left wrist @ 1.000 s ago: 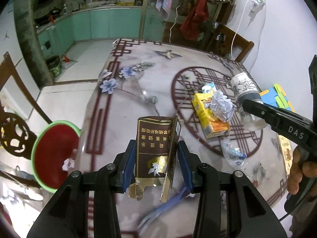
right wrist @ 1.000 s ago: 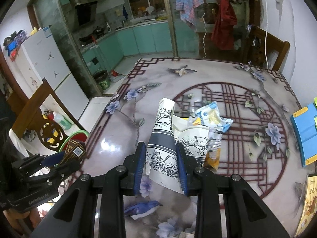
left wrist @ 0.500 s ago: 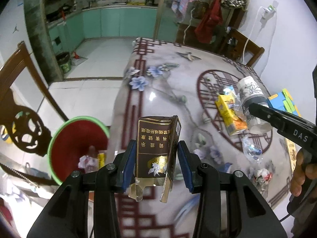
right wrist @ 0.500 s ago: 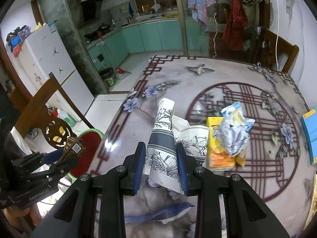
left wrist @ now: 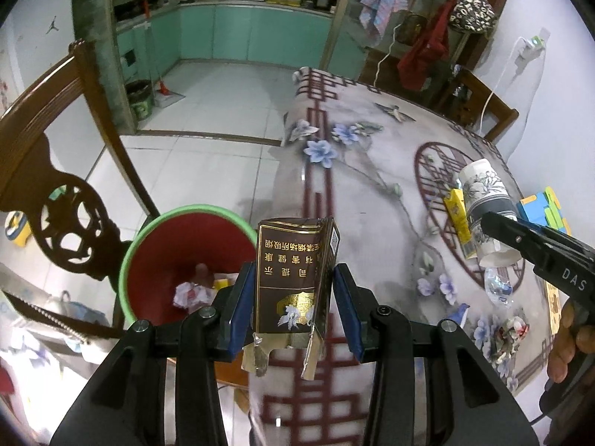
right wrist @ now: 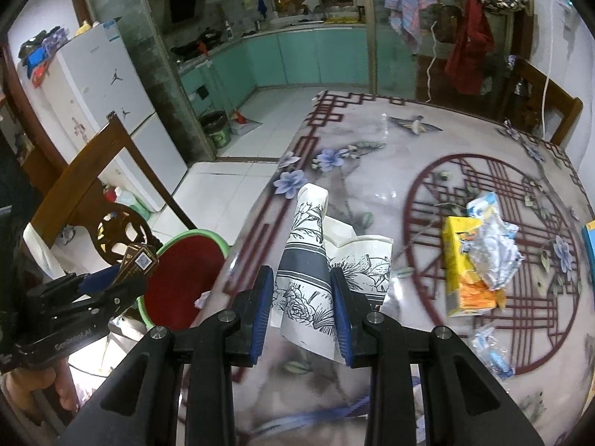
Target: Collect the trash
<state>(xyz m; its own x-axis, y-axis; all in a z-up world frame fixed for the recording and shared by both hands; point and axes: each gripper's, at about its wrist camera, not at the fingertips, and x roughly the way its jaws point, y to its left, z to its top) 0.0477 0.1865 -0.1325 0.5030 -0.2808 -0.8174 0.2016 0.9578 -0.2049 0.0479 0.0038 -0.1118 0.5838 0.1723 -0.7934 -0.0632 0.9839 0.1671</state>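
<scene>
Green-rimmed red bin (left wrist: 148, 245) stands on the floor by the table (left wrist: 372, 193) edge, crumpled trash inside. Left gripper (left wrist: 293, 306) pinches a torn brown cigarette pack (left wrist: 290, 278) beside the bin's rim. Right gripper (right wrist: 303, 304) clamps a crushed paper cup (right wrist: 308, 260) above the table. Yellow carton (right wrist: 465, 271) lies on the table farther right.

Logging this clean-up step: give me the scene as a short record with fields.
left gripper: shut on a brown carton, near the table edge
right gripper: shut on a crushed paper cup
bin: beside the table, green rim, some trash inside
table: yellow box, crumpled wrapper, plastic scraps
</scene>
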